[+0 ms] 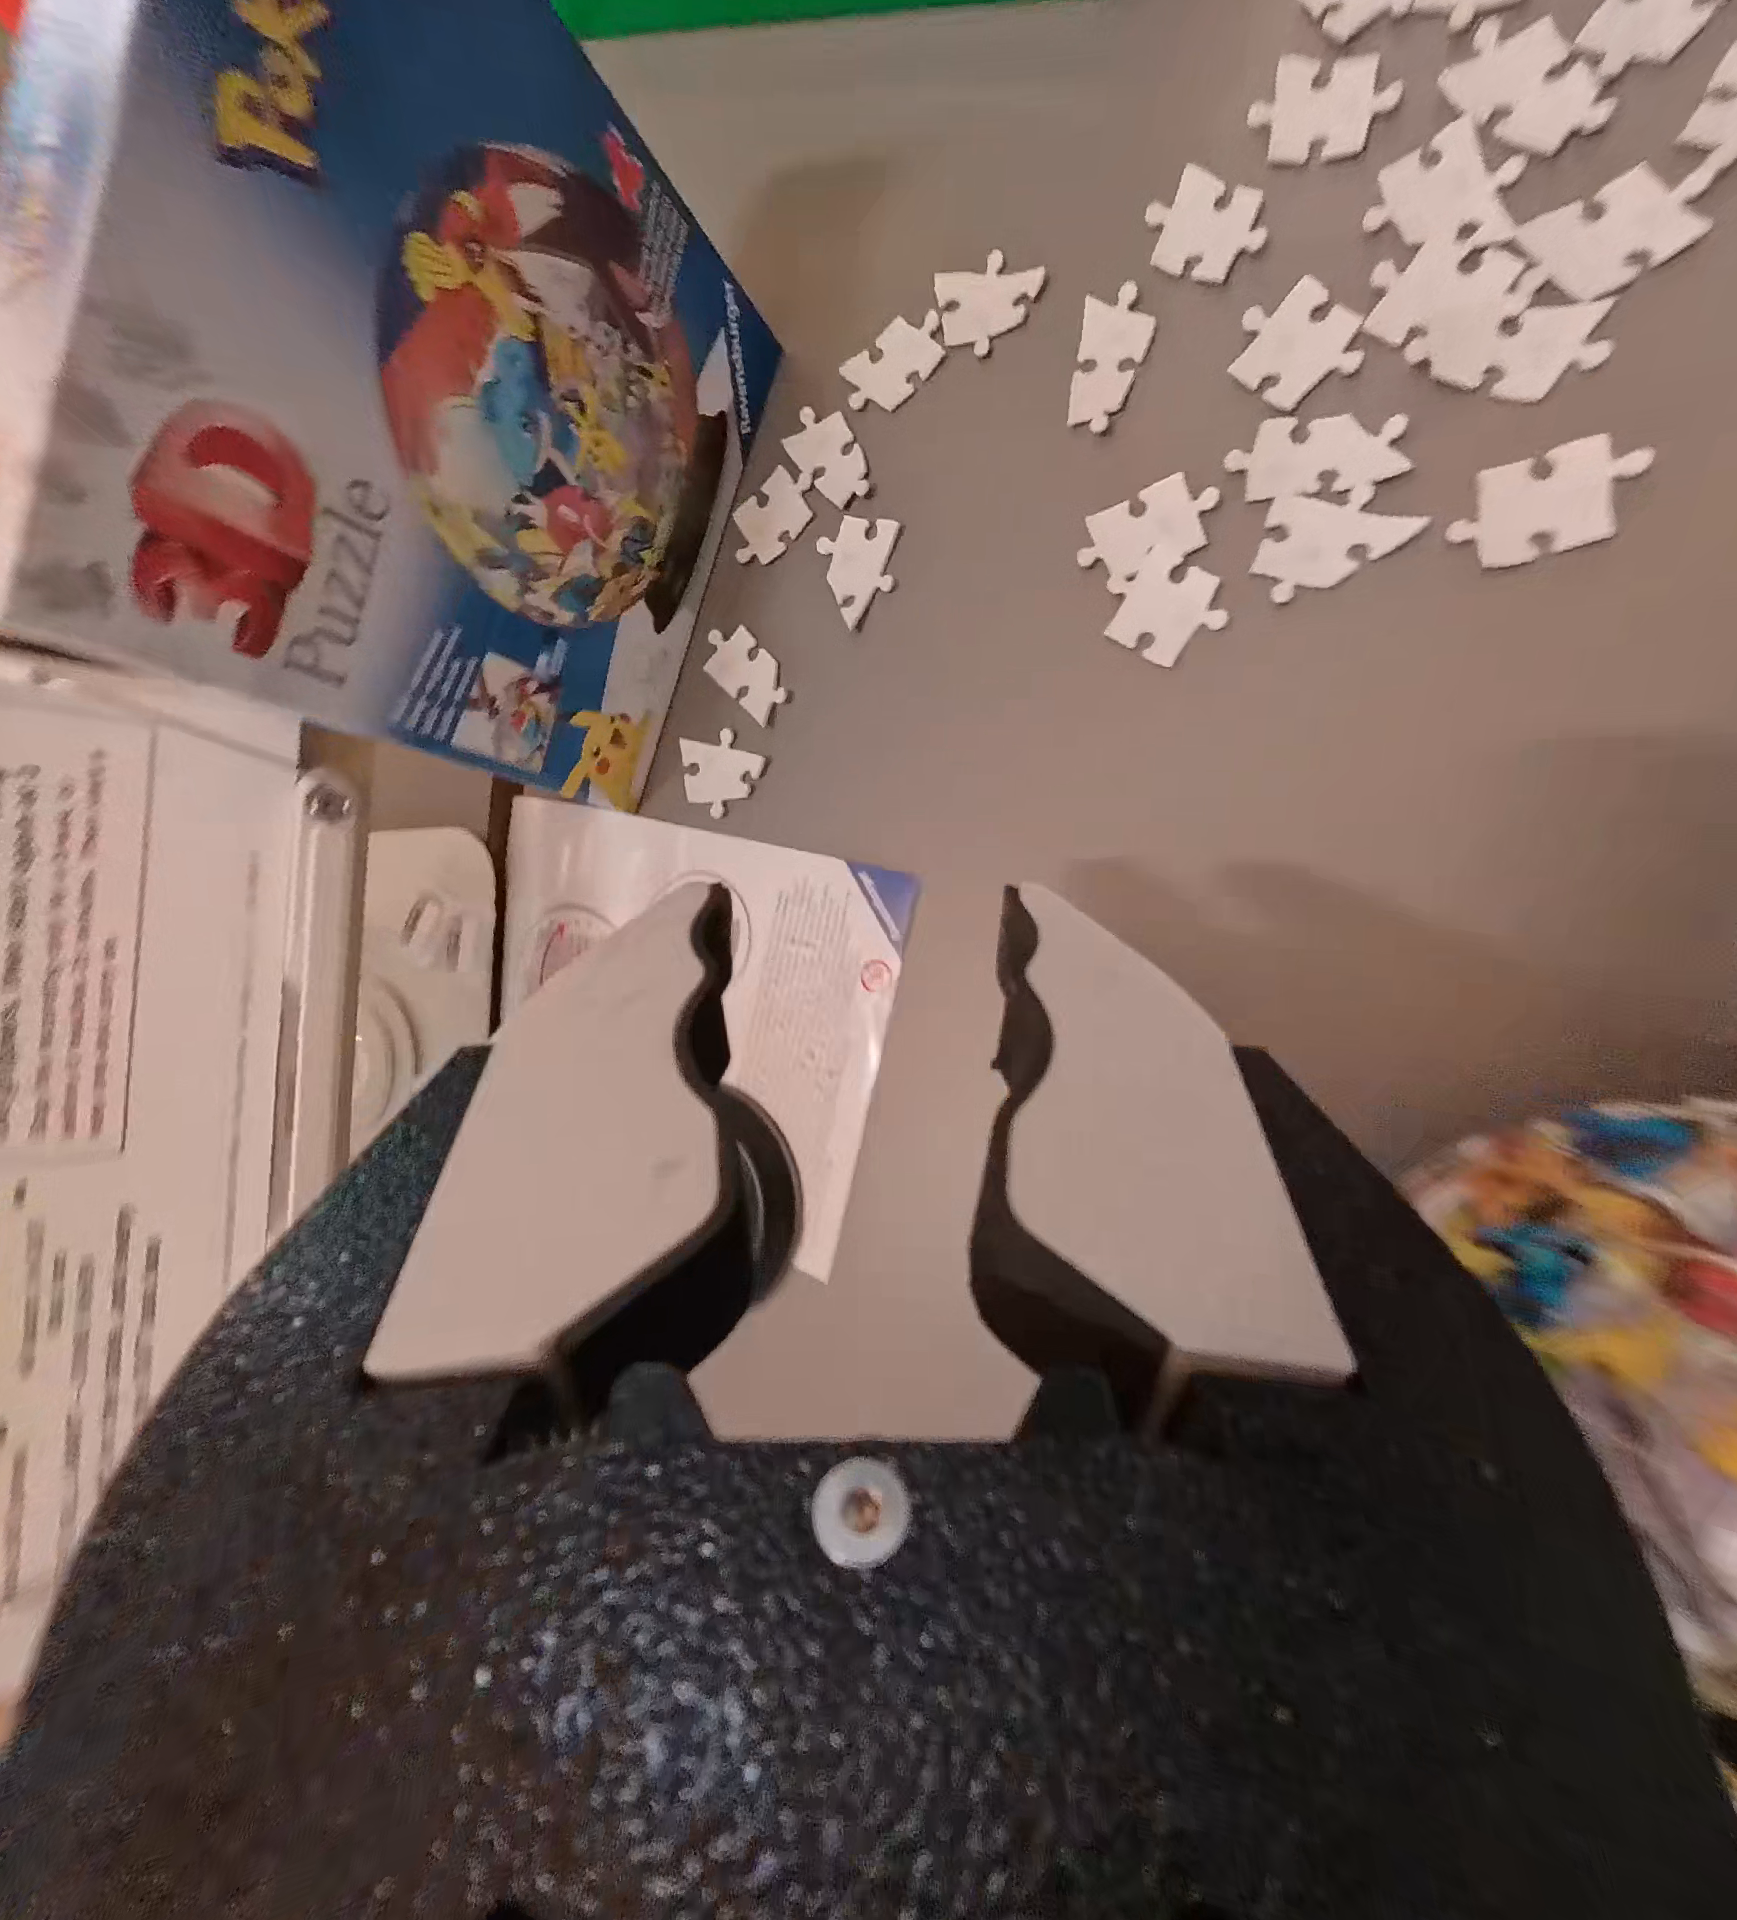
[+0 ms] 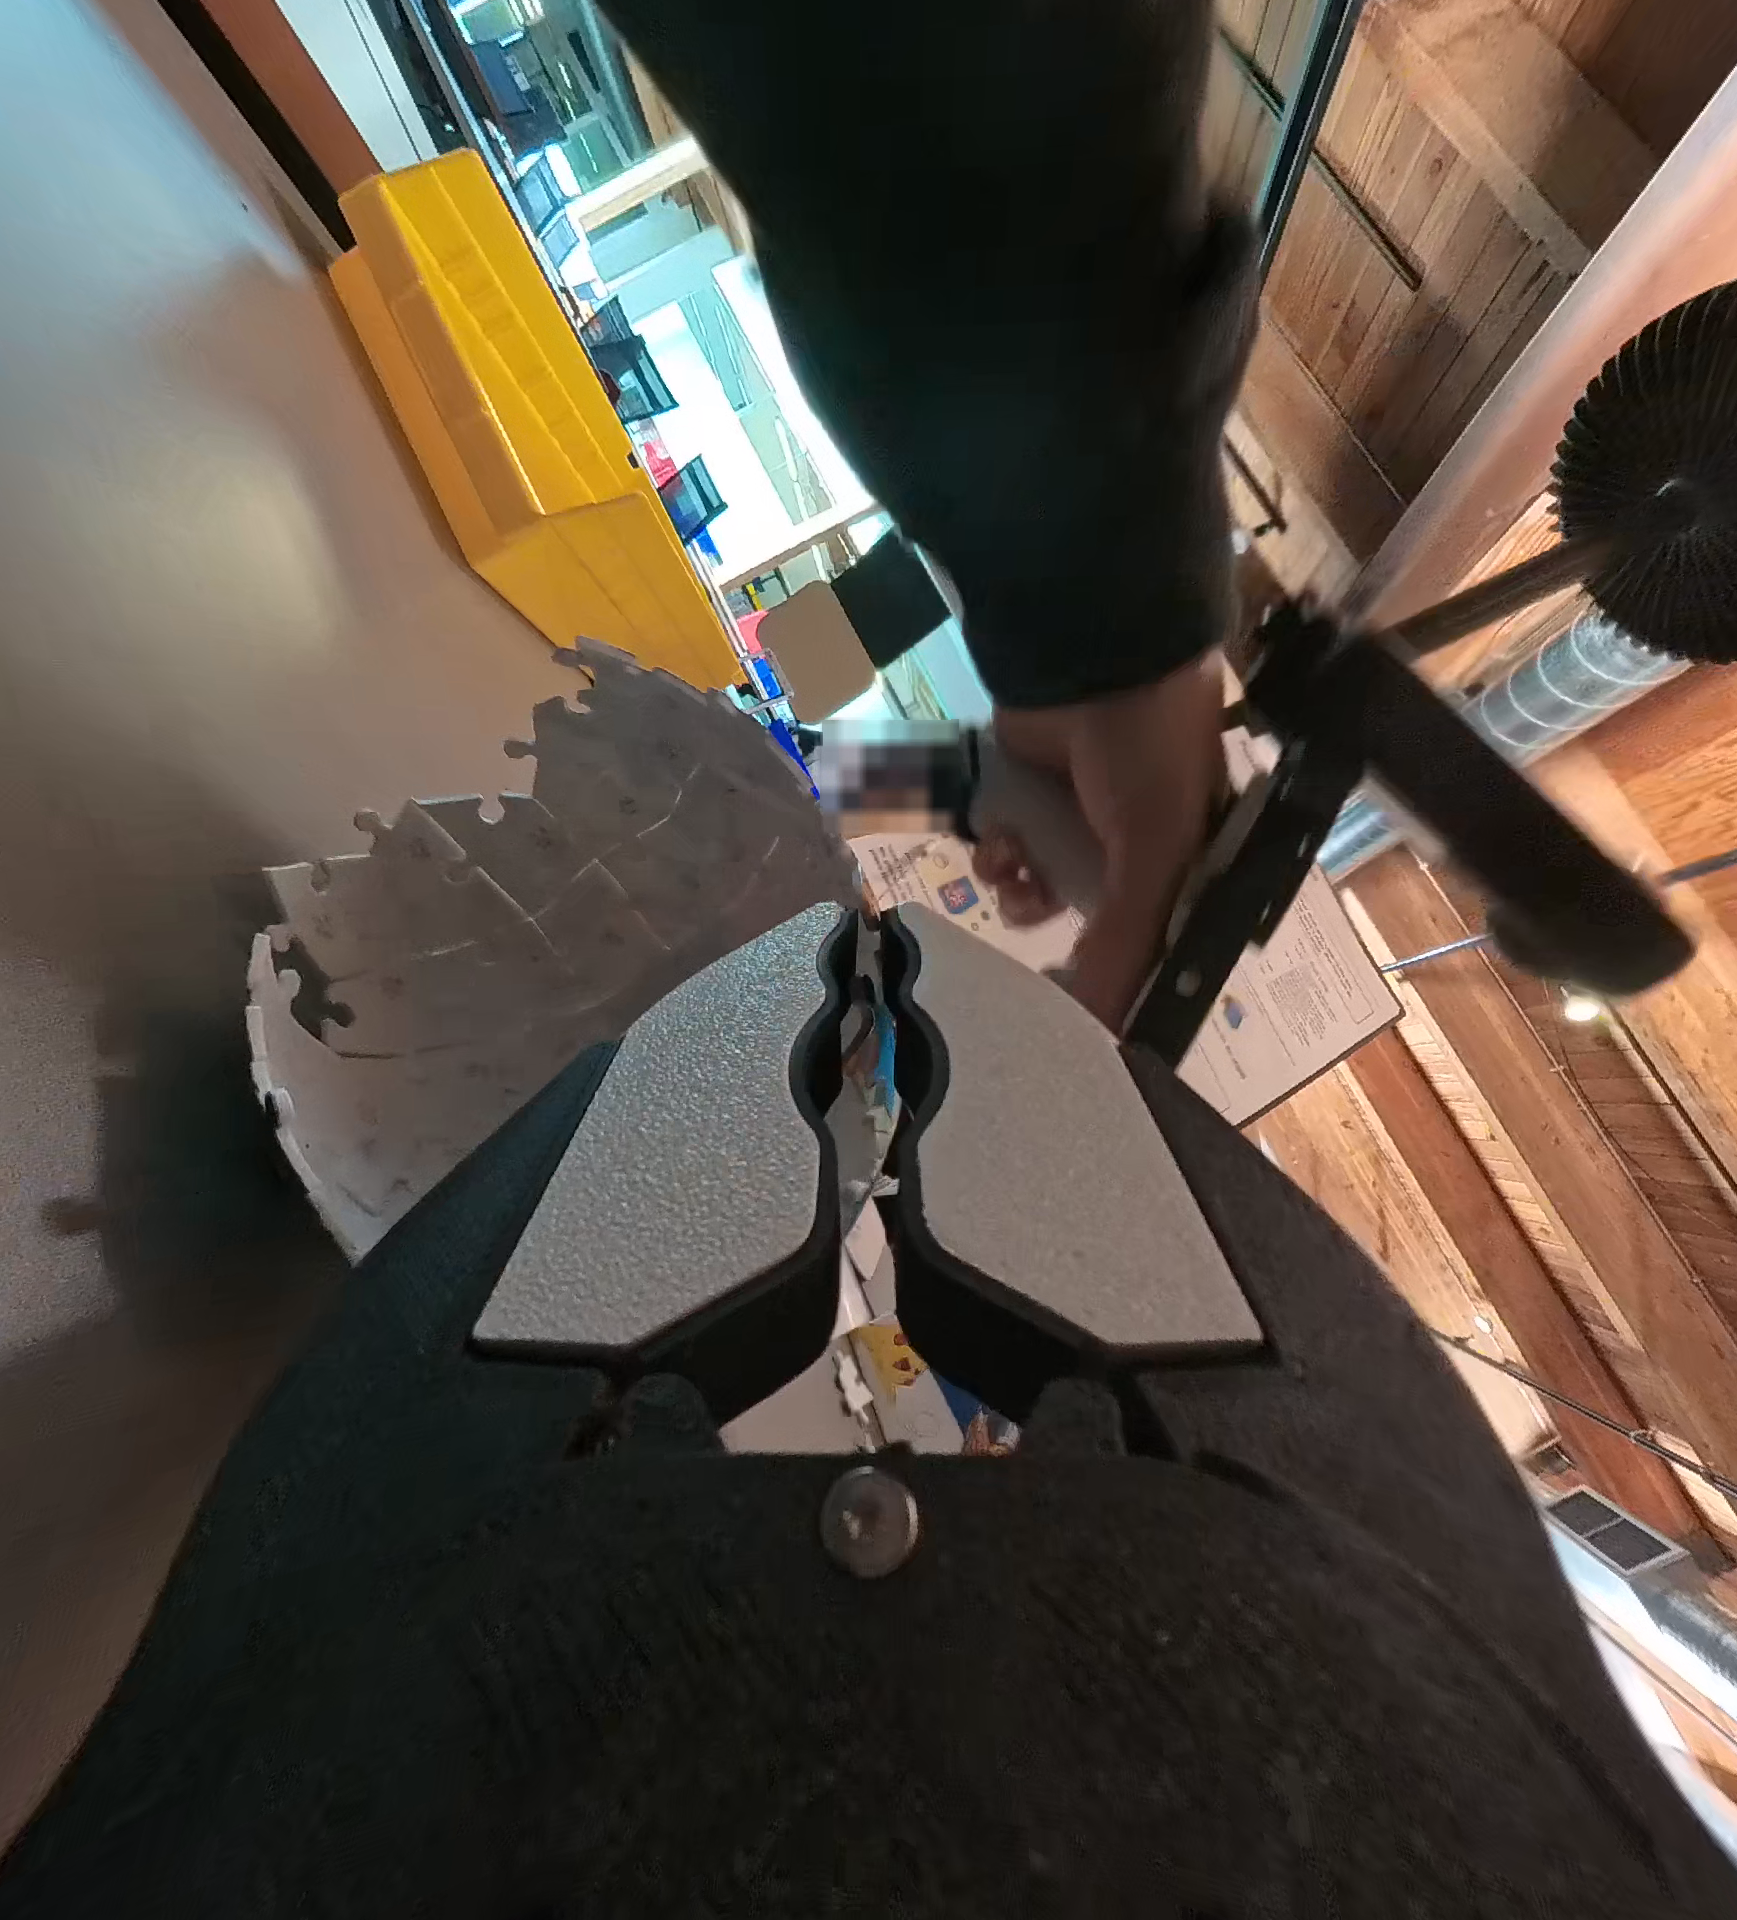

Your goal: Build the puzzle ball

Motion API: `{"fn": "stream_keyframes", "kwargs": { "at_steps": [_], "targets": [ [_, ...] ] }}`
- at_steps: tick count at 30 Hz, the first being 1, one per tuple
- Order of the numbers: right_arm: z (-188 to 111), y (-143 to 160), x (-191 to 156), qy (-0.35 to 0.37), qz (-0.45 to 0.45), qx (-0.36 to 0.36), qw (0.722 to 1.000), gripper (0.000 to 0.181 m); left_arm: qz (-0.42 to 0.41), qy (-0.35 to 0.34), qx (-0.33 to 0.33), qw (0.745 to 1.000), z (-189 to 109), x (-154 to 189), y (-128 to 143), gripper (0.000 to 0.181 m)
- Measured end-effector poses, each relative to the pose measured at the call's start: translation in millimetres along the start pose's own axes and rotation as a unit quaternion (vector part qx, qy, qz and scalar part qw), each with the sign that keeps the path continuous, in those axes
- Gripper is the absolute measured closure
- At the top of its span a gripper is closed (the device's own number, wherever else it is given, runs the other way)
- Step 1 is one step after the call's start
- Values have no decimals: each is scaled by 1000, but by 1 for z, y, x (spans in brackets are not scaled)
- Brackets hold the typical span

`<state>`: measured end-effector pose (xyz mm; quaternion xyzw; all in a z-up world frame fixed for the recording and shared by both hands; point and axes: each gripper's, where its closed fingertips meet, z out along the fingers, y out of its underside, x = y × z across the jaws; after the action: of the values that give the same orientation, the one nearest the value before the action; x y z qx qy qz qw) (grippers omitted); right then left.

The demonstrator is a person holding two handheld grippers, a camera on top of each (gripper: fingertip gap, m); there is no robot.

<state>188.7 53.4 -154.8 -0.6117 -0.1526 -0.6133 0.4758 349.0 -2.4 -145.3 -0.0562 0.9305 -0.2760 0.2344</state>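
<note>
Puzzle ball shell (image 2: 531,914), half built (grey inner side showing), clamped at its rim by right gripper (image 2: 872,940); left gripper (image 1: 864,914) released over grey table (image 1: 1259,790), loose pieces (image 1: 1363,343) scattered beyond, puzzle box (image 1: 344,343) alongside

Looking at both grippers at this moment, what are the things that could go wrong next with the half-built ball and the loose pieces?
1. The right gripper is shut on the rim of the partly built ball. That thin edge hold may let the shell twist or joined pieces pop apart.
2. The left gripper is open and empty beside the leaflet; it could catch the paper.
3. The loose pieces lie white side up and partly overlap, so a wrong or double pick seems likely.
</note>
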Motion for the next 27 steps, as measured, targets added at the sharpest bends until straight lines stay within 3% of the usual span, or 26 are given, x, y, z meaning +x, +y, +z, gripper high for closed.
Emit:
{"fn": "stream_keyframes", "kwargs": {
  "at_steps": [6,13,17,27],
  "targets": [
    [0,1,0,-2,4,1,1000,177,67,26,-59,996,75,-28,15,136],
    [0,4,1,-2,24,0,1000,176,46,40,-104,993,135,-52,38,140],
    [0,4,1,-3,33,0,999,176,63,73,-58,994,155,-40,15,140],
    [0,9,2,-2,52,-4,999,176,66,98,-31,993,181,-37,-11,142]
  ]
}}
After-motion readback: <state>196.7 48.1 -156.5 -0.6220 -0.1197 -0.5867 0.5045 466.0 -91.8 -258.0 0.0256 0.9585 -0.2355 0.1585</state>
